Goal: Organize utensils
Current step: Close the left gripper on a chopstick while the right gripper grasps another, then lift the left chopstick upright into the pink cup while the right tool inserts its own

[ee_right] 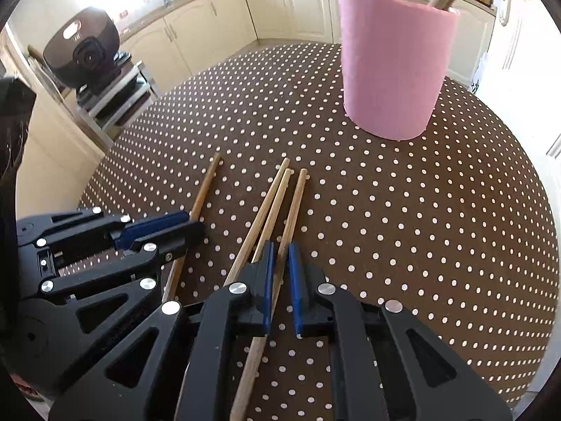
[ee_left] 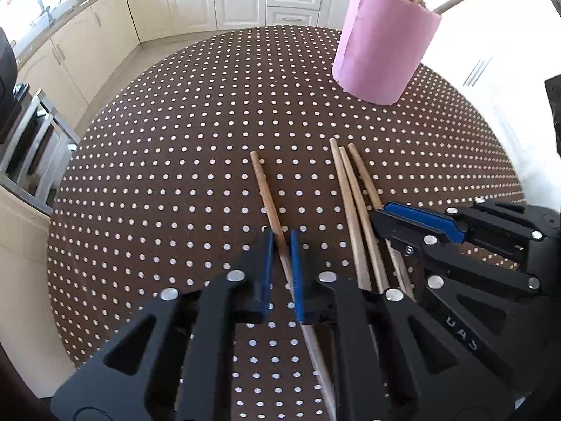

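Note:
Four wooden chopsticks lie on the brown dotted table (ee_left: 168,175). My left gripper (ee_left: 281,236) is shut on the lone left chopstick (ee_left: 261,182), which runs between its blue pads. In the right wrist view that gripper (ee_right: 196,226) clamps the same stick (ee_right: 207,186). My right gripper (ee_right: 281,249) is shut on the rightmost chopstick (ee_right: 298,196) of a group of three. The other two chopsticks (ee_right: 270,203) lie just left of it. From the left wrist view, the right gripper (ee_left: 377,217) pinches that stick (ee_left: 364,179). A pink cup (ee_left: 382,49) (ee_right: 396,70) at the far side holds several chopsticks.
The round table's edge curves away on the left and right. Cream kitchen cabinets (ee_left: 105,35) stand beyond it. A dark round appliance (ee_right: 84,45) sits on a metal shelf (ee_right: 115,94) off the table's left. Bare cloth lies between the sticks and the cup.

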Available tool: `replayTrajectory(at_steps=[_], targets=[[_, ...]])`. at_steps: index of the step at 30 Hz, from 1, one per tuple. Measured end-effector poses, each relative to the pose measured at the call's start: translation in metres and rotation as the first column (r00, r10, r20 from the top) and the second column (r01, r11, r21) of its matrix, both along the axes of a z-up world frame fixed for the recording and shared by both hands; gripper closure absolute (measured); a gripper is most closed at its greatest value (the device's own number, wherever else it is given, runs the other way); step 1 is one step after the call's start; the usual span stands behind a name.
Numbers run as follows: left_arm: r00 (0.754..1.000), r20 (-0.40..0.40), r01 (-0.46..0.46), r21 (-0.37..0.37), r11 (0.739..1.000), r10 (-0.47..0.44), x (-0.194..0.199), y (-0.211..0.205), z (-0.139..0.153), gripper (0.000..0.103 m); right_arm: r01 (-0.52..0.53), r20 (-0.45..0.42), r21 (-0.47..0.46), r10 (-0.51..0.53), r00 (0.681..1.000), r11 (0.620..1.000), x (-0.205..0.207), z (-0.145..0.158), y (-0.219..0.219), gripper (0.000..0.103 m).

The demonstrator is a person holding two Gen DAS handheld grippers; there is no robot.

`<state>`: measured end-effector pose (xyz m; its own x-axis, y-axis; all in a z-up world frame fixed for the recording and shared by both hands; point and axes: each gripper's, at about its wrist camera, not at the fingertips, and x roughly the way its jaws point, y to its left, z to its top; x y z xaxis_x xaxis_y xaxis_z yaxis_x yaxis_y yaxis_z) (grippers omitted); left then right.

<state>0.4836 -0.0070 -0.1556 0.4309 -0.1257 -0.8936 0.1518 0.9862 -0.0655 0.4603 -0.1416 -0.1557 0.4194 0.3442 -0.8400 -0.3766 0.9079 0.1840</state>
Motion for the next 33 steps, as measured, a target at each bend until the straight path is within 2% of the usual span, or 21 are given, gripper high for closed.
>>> replayTrajectory(at_steps=[6,12,16,22,27,30,33], targets=[[1.0,0.021,-0.011,-0.06,0.998,0.012,-0.012,0.01,0.012,0.097,0.002,0.039,0.073,-0.004,0.999,0.997,-0.017,0.017,-0.021,0.098],[0.995,0.101,0.006,-0.088,0.996,0.003,-0.038,0.011,0.053,0.097,-0.009,0.101,0.141,-0.005,0.995,0.99,-0.041,0.052,-0.037,0.098],[0.984,0.177,0.023,-0.104,0.994,-0.005,-0.066,0.006,0.091,0.097,-0.023,0.162,0.183,-0.007,0.987,0.983,-0.06,0.079,-0.047,0.098],[0.957,0.289,0.05,-0.119,0.992,-0.014,-0.109,0.002,0.142,0.097,-0.042,0.26,0.194,-0.01,0.966,0.98,-0.089,0.116,-0.056,0.098],[0.922,0.388,0.065,-0.112,0.992,-0.017,-0.137,-0.006,0.173,0.097,-0.065,0.372,0.194,-0.012,0.928,0.979,-0.114,0.142,-0.065,0.098],[0.906,0.423,0.08,-0.114,0.99,-0.024,-0.151,-0.013,0.184,0.097,-0.061,0.428,0.184,-0.025,0.904,0.981,-0.125,0.152,-0.068,0.098],[0.89,0.455,0.09,-0.112,0.99,-0.03,-0.157,-0.018,0.189,0.097,-0.06,0.439,0.202,-0.036,0.898,0.978,-0.127,0.157,-0.075,0.098]])
